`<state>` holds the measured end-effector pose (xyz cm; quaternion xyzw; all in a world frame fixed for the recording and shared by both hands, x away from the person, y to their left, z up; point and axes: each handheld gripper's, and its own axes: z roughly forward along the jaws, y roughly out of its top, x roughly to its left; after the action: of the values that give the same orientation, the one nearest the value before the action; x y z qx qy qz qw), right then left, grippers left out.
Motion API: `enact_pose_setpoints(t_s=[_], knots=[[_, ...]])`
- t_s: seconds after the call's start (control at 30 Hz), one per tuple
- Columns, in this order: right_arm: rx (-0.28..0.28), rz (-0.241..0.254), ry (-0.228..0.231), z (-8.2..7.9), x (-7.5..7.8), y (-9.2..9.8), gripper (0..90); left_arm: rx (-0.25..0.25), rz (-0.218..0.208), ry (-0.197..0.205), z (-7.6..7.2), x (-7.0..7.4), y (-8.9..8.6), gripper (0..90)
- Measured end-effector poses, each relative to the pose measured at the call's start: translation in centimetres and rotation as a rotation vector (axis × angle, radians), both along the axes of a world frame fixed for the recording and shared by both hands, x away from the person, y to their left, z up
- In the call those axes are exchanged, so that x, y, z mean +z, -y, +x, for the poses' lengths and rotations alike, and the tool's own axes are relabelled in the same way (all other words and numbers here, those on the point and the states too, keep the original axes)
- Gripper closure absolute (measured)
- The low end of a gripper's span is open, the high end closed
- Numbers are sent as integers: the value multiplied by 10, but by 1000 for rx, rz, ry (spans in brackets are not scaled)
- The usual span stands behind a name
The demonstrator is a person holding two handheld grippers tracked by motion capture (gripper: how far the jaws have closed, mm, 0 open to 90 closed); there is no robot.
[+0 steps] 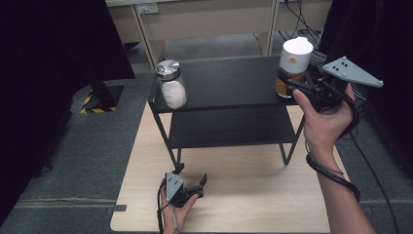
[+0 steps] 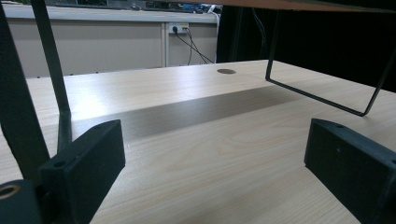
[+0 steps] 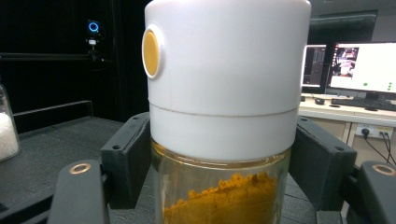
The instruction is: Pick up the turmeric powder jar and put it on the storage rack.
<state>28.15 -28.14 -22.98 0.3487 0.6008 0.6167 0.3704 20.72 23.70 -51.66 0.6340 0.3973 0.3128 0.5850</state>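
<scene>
Two jars are standing on the top board of a black shelf rack (image 1: 229, 80) that is sitting on the pale wooden desk (image 1: 243, 195). Starting at the left of the high view, the jar of white grains (image 1: 171, 85) with a silver lid is resting at the rack's front left corner, well apart from both hands.

Lower down, at the bottom centre-left of that view, the left gripper (image 1: 192, 183) is lying low over the desk, just in front of the rack's left leg. Its jaws are standing wide apart with nothing between them; in the left gripper view they are framing bare wood and the rack's thin metal legs (image 2: 322, 95).

Moving to the right, the jar of orange powder (image 1: 293, 68), topped by a tall white cap with a round yellow button, is sitting at the rack's right edge in the upper right of the high view. The right gripper (image 1: 298, 85) is reaching in from the right at the level of the glass. In the right gripper view the jar (image 3: 224, 140) is standing upright between the two black jaws, which are sitting close against its sides just below the cap; whether the pads are pressing on the glass I cannot tell. A person's right hand (image 1: 324, 119) is holding this gripper, a black cable trailing down the forearm.
</scene>
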Motion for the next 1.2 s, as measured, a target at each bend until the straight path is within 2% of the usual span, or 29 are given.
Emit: enact_pose_setpoints(t_s=[0.23,0.33,0.47,1.2], knots=[[6,2,-5,0,1,0,241,0,-2,1,0,0,0,46],[16,-1,-9,0,0,0,168,0,-4,1,0,0,0,46],[-18,-11,-9,-4,-1,-6,42,0,-4,1,0,0,0,46],[19,-10,9,-10,-8,4,34,0,-4,1,0,0,0,44]])
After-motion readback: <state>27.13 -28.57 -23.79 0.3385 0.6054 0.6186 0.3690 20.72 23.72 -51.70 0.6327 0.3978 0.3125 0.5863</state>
